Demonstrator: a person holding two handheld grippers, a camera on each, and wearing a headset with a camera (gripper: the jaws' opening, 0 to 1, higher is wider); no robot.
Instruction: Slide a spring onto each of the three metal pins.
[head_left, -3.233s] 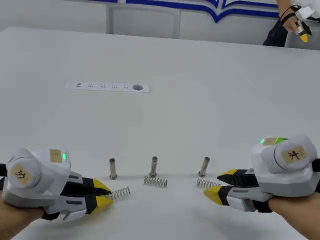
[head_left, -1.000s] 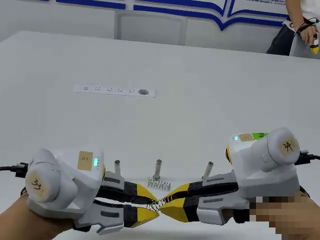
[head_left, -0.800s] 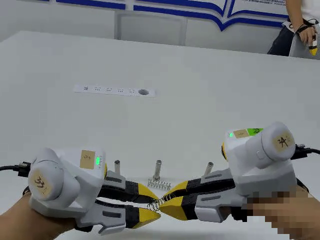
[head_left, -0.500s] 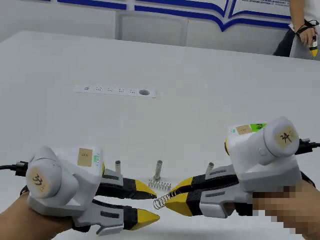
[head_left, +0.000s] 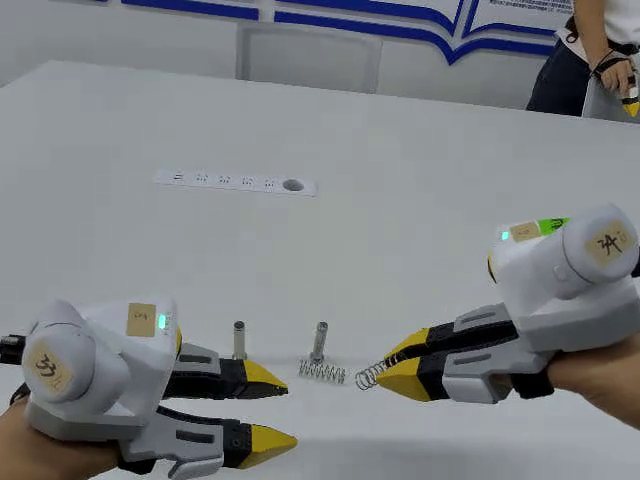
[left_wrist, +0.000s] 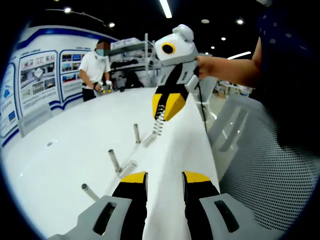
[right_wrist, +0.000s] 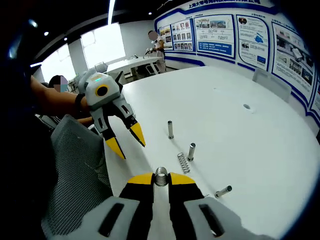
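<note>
right claw (head_left: 388, 371) has drawn away from left claw (head_left: 292, 412), taking a spring (head_left: 369, 376) pinched at its tips. left claw wide open, empty. second spring (head_left: 322, 371) on surface (head_left: 400, 200), 6 o'clock of middle pin (head_left: 319, 340).

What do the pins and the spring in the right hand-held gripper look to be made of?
Pins: likely steel, judging by the dull grey metallic sheen on plain cylinders. Spring in the right hand-held gripper: a thin wire coil, silvery with small glints, probably spring steel; the exact alloy can't be told.
</note>
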